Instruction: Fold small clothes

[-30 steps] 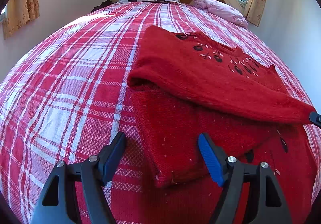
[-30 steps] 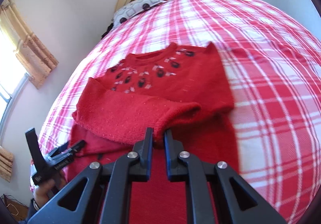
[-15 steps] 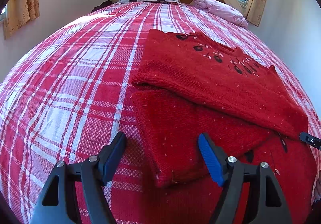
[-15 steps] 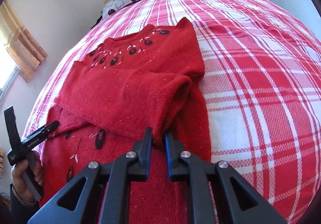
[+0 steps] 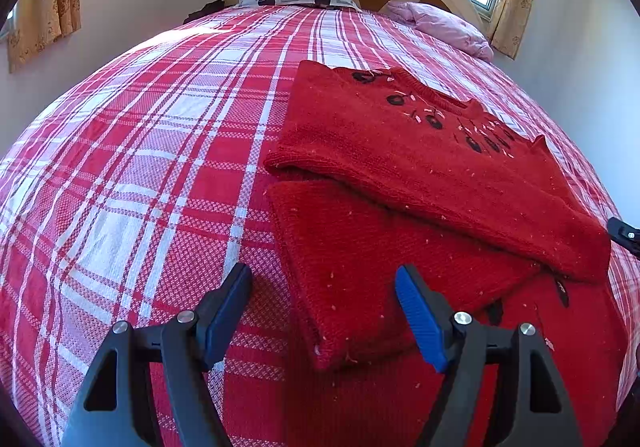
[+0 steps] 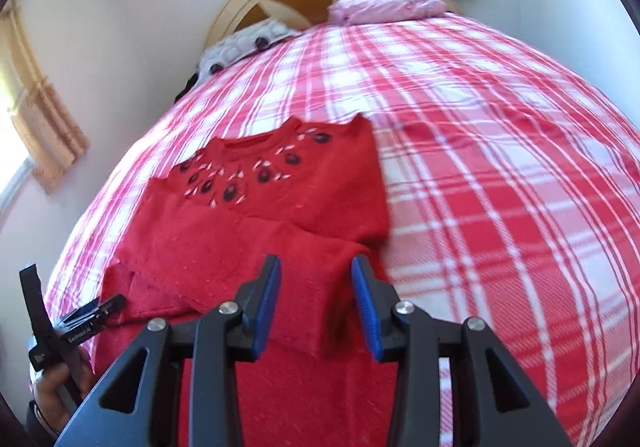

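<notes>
The red sweater (image 6: 280, 207) lies flat on the plaid bed (image 6: 500, 167), both sleeves folded across its front. My right claw (image 6: 316, 307) hangs just above the cuff of the upper sleeve (image 6: 304, 287); its jaws have just been opening, and the cuff they pinched half a second ago now lies loose below them. My left claw (image 5: 322, 313) stands spread wide over the other sleeve's end (image 5: 360, 279), unmoved, gripping nothing. Small white lettering on the left claw's body is too blurred to read.
</notes>
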